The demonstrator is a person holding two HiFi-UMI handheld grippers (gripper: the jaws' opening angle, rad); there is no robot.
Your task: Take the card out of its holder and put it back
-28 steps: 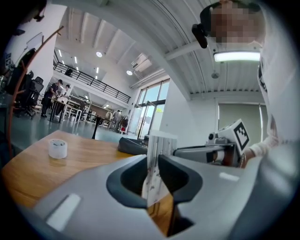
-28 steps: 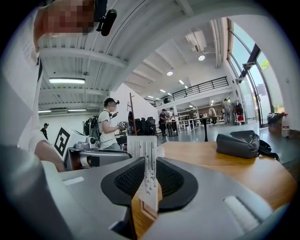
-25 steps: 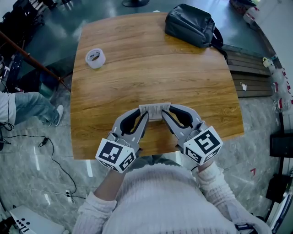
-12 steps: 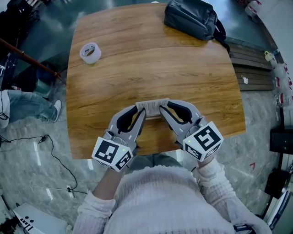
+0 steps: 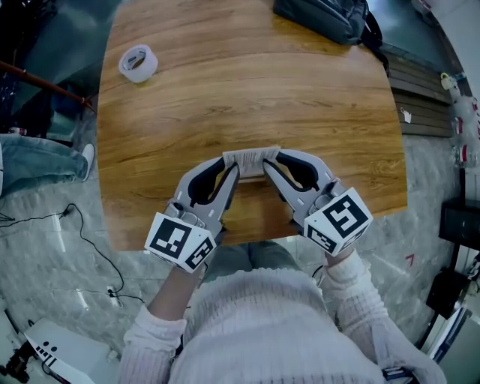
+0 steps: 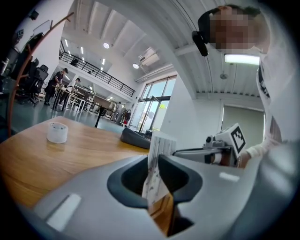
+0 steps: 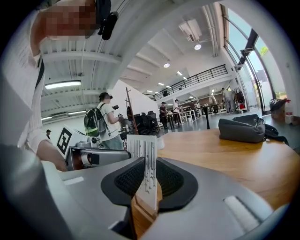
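Observation:
A white card with fine dark stripes [image 5: 252, 157] stands on edge just above the wooden table [image 5: 300, 97], near its front edge; card and holder cannot be told apart. My left gripper [image 5: 231, 168] is shut on its left end and my right gripper [image 5: 271, 165] on its right end, tips facing each other. In the left gripper view the card [image 6: 158, 150] is pinched upright between the grey jaws of the left gripper [image 6: 153, 171]. The right gripper view shows the same card [image 7: 143, 159] clamped between the ribbed pads of the right gripper [image 7: 146, 183].
A roll of clear tape [image 5: 138, 63] lies at the table's far left. A dark bag [image 5: 330, 19] sits at the far right corner. Cables run over the floor on the left [image 5: 82, 247]. A person with a backpack [image 7: 101, 122] stands beyond the table.
Both grippers keep their hold on the card and have sunk a little toward the table. The head view has shifted, so tape and bag sit higher in the picture.

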